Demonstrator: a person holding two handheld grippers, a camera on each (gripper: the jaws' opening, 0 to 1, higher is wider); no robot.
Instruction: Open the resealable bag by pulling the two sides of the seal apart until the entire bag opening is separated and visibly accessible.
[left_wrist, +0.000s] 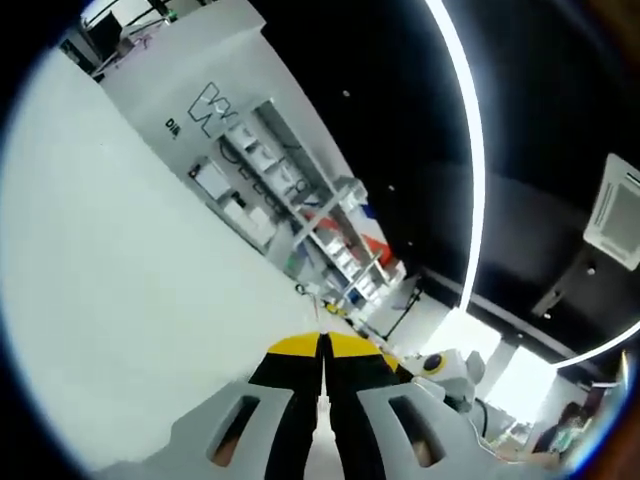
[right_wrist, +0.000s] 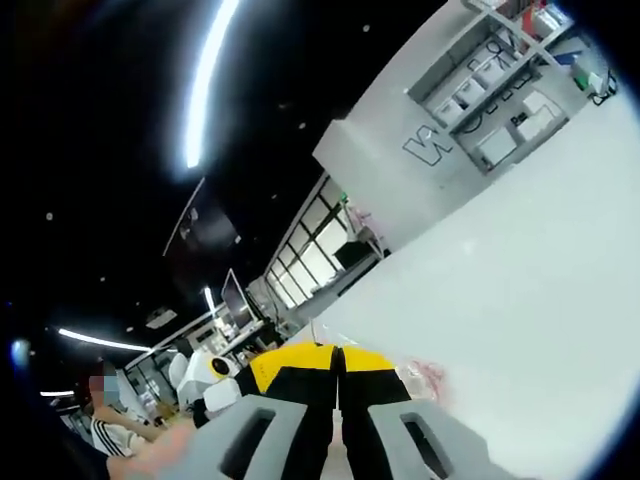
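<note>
Your left claw (left_wrist: 323, 375) and right claw (right_wrist: 340, 385) are pressed together, pinching nothing visible. Find the bag before pulling its seal.

My left gripper (left_wrist: 323, 365) over the table (left_wrist: 120, 280), shelves (left_wrist: 300, 215) behind it, ceiling light (left_wrist: 468, 120) above

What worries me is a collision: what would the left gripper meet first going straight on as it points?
Nothing close. With its jaws closed, the left gripper points out over the white tabletop, and the way looks free up to the distant shelving. Depth is hard to judge.
</note>
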